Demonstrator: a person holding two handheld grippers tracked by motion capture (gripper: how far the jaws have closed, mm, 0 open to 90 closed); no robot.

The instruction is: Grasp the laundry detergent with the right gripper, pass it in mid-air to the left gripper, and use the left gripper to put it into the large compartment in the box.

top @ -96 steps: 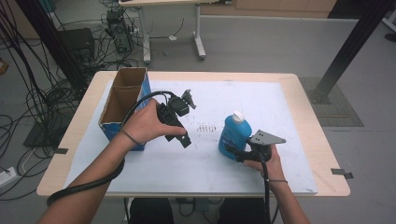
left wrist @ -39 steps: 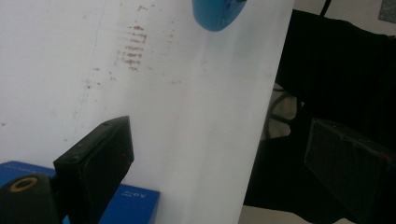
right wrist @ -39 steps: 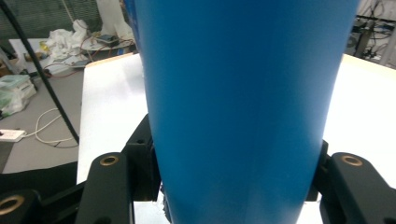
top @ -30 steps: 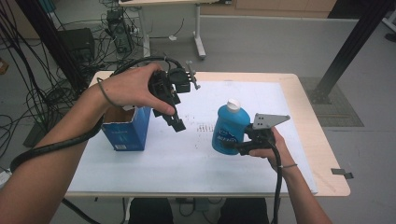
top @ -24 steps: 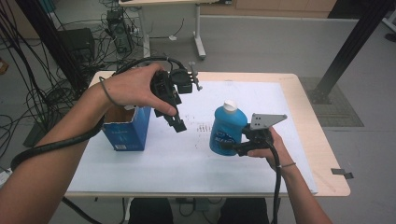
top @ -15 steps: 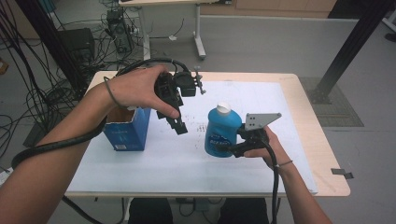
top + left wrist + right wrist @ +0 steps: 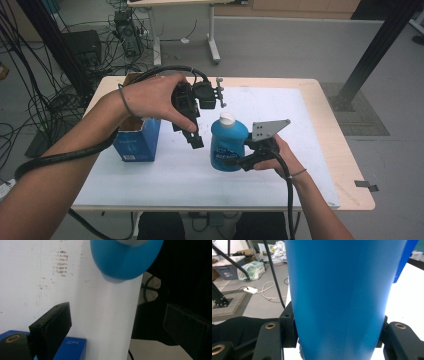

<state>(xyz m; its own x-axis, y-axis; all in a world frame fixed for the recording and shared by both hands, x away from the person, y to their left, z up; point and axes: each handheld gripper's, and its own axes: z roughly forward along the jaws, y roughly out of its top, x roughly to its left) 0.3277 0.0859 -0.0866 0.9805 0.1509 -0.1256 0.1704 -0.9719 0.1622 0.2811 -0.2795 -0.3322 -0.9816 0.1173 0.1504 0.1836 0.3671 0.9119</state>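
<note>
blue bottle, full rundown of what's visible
The blue bottle looks like smooth opaque plastic, with a rounded body, a white cap and a dark printed label on its front. It stands roughly upright, near the middle of the white sheet on the table, right of the blue box. The right gripper is clamped on its lower body; the right gripper view shows a jaw on each side. The left gripper hangs open just left of it, not touching.

The bottle point(image 7: 228, 145) looks like smooth, slightly glossy blue plastic with a white cap. The box point(image 7: 137, 142) is matt printed cardboard. A white paper-like sheet point(image 7: 280, 165) covers the pale wooden table point(image 7: 340, 150).
</note>
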